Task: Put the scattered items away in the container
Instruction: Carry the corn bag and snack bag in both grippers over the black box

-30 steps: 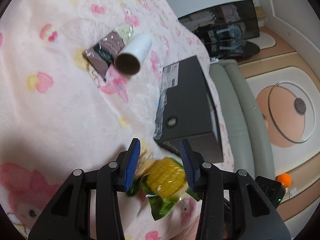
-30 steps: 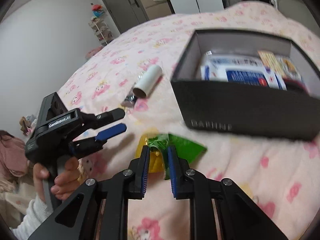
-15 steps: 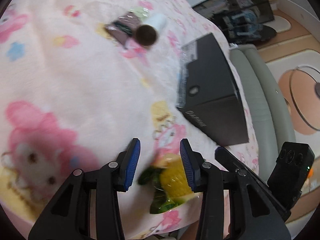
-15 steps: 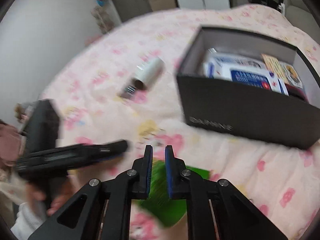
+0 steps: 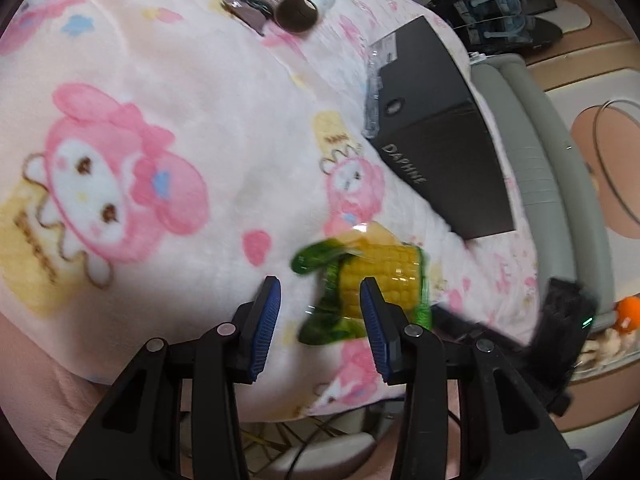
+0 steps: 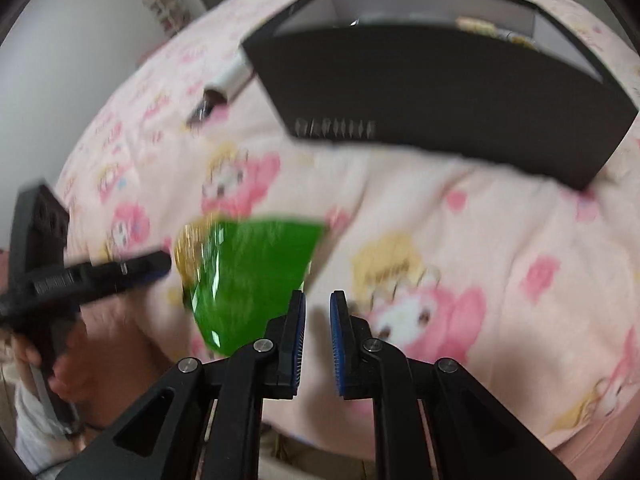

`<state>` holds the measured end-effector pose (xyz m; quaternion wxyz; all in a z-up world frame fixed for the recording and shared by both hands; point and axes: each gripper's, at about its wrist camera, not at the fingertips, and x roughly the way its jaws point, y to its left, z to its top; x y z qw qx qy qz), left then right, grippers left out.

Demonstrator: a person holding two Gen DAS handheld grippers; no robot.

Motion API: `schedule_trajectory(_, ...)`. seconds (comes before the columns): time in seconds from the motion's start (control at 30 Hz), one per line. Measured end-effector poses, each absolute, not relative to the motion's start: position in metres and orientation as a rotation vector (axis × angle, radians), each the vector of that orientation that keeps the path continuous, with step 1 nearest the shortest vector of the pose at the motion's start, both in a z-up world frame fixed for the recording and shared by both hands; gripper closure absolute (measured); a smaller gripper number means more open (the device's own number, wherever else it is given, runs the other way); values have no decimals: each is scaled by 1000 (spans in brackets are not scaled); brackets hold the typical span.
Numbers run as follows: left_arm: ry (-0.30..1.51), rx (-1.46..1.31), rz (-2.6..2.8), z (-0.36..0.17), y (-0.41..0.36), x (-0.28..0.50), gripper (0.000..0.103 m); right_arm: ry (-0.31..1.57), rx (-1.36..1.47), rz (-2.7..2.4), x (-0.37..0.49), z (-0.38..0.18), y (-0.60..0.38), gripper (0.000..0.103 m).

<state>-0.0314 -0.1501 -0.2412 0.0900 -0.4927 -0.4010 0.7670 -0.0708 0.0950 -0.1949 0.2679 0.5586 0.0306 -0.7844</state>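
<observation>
Nearby: black box (image 5: 440, 120) | left gripper (image 5: 320, 312) released | right gripper (image 6: 318, 336) narrow, empty, just closing

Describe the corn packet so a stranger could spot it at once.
On the pink cartoon blanket, look near the edge, in front of the black box with pale lettering. There lies the corn packet: shiny green wrapping around a yellow cob, the only green and yellow item there.

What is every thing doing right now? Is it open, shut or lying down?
Black box: top open, things inside.
Corn packet: lying on the blanket, not gripped.
White tube: lying on its side.
Left gripper: open, pads pressing nothing.
Right gripper: jaws have just been closing, narrow gap left, nothing between them.
</observation>
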Motion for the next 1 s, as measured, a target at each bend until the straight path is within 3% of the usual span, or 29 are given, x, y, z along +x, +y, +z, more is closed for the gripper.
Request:
schedule_trajectory(0.23,-1213,-1450,2255,-240,-148,-36,62,143,1526,-2013,-57,-213,77,93)
schedule_trajectory(0.5,-1347,-1315,2353,-233,-167,-32,62,29,1358,-2013,-81,-180,47,93)
schedule_trajectory(0.6,-1426,-1264,2364,-234,-178,-28,62,-102,1310,-1895,-93,-168,25,93)
schedule_trajectory(0.73,-1446,-1289,2360,-238,-182,-27,62,35,1298,-1962,-92,-162,1,93)
schedule_trajectory(1.0,-1356,-1403,2224,-250,-159,-40,62,58,1464,-2099,-88,-184,65,92)
